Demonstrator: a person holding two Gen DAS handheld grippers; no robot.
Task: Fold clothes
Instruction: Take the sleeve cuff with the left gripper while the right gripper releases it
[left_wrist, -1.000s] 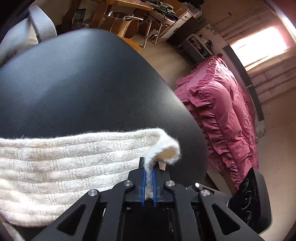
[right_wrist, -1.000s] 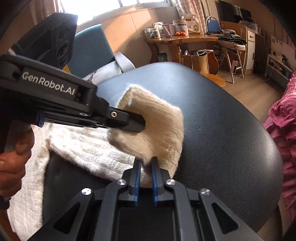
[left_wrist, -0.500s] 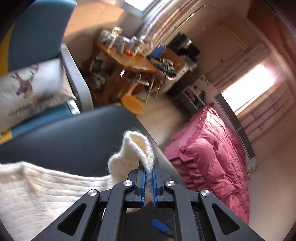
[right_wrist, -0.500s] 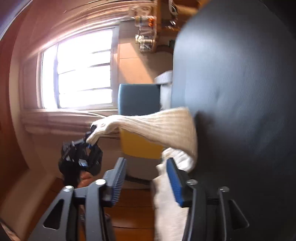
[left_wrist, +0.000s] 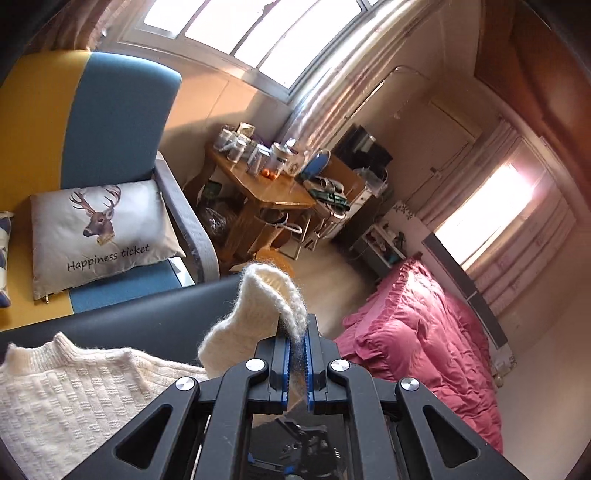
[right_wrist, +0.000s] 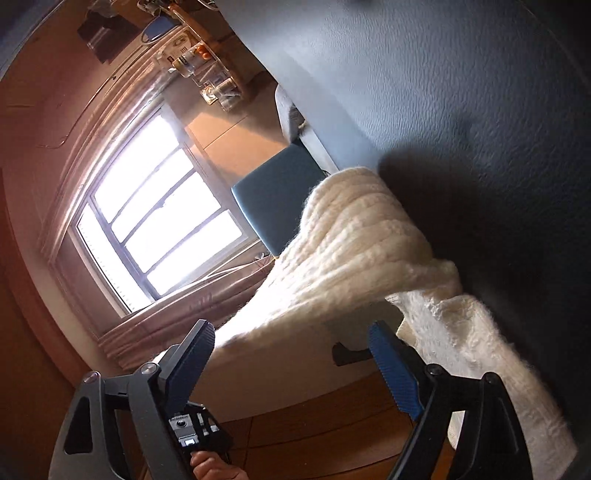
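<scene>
Sunlit bedroom, folding barely begun: left gripper (left_wrist: 295, 341) pinches a cream sweater (left_wrist: 66, 391) sleeve above the dark table (left_wrist: 147, 317), while right gripper (right_wrist: 291, 354) hangs wide open, empty.

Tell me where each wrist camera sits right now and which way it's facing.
Left wrist: on the left gripper, level view across the black surface toward the sofa; its shut fingers pinch the sweater.
Right wrist: on the right gripper, rolled sideways, facing the window; open fingers, a hand below.
Shared: sweater, black surface.
</scene>
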